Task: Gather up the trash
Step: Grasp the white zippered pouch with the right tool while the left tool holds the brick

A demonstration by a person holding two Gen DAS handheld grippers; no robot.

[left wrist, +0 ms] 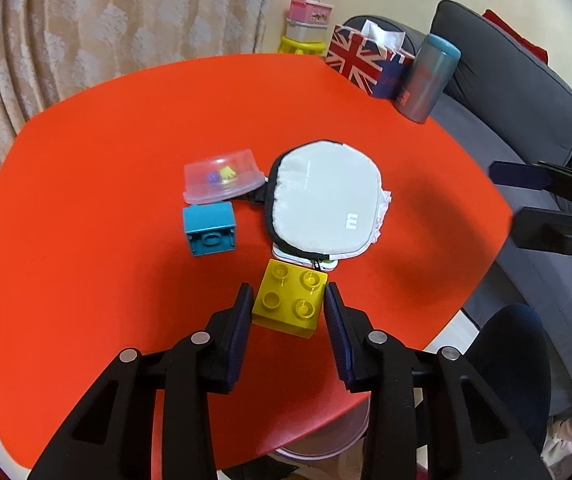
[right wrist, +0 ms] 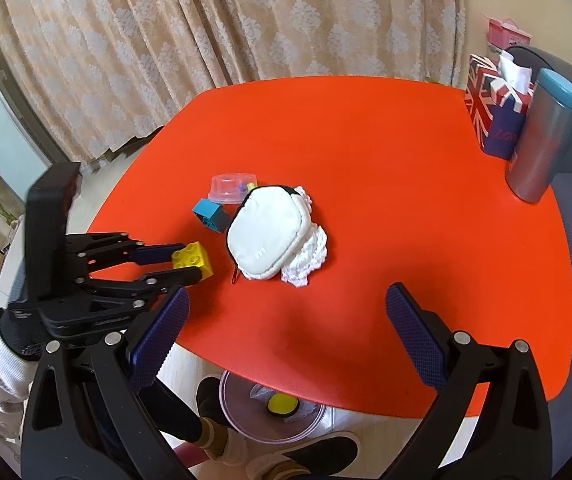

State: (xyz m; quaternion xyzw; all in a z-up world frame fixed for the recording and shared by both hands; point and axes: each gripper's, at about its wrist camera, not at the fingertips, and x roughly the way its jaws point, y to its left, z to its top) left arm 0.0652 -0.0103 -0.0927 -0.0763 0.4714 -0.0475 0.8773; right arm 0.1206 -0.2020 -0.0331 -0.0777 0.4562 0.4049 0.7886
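A yellow toy brick stands on the red table between the fingers of my left gripper; the jaws are open with small gaps on both sides. The brick and left gripper also show in the right wrist view. A blue brick, a clear plastic tub and a grey pouch lying on crumpled white tissue sit mid-table. My right gripper is open and empty above the table's near edge. A clear bin stands on the floor below.
A Union Jack tissue box and a grey tumbler with a teal lid stand at the table's far right corner. A grey sofa runs along the right. A curtain hangs behind. The person's feet are under the table.
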